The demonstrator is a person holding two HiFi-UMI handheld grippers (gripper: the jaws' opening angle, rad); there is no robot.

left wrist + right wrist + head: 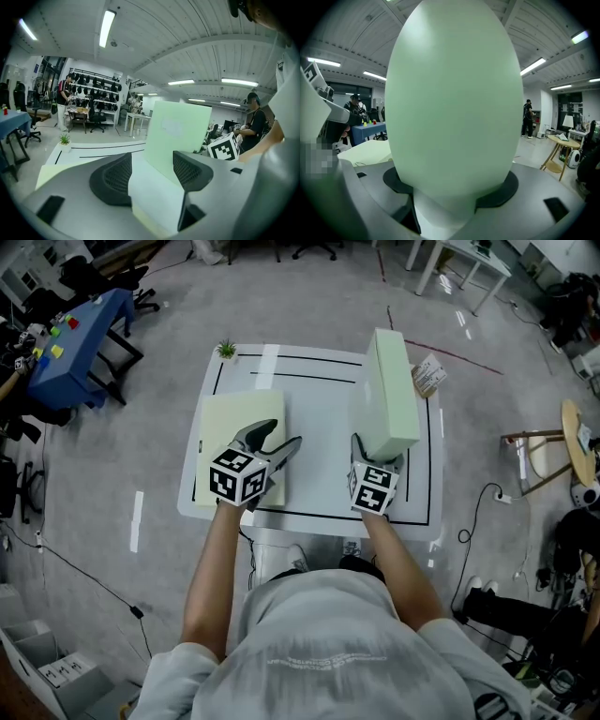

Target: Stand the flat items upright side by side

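Holding: the right gripper has the green slab between its jaws at the slab's near end. In the right gripper view both pads look to lie on its faces, with no gap showing.
Green slab: upright on a long edge, right of centre on the table. Its long axis runs up the frame.
Yellow slab: flat on the table's left half, apart from the green slab, with bare table between them.
Left gripper: above the yellow slab's near right part, fingers wide. Nothing is gripped; only table and slab edge show below them.
Key relation: the yellow slab lies under and ahead of the left fingers, so the left hand is the nearer. The next move probably needs an edge caught between those jaws, then the slab tipped up and brought rightward beside the green slab.
Table: white, smooth, with a black border line and a small plant at its upper left corner.
Room: grey floor, a blue table at upper left, and people far off.
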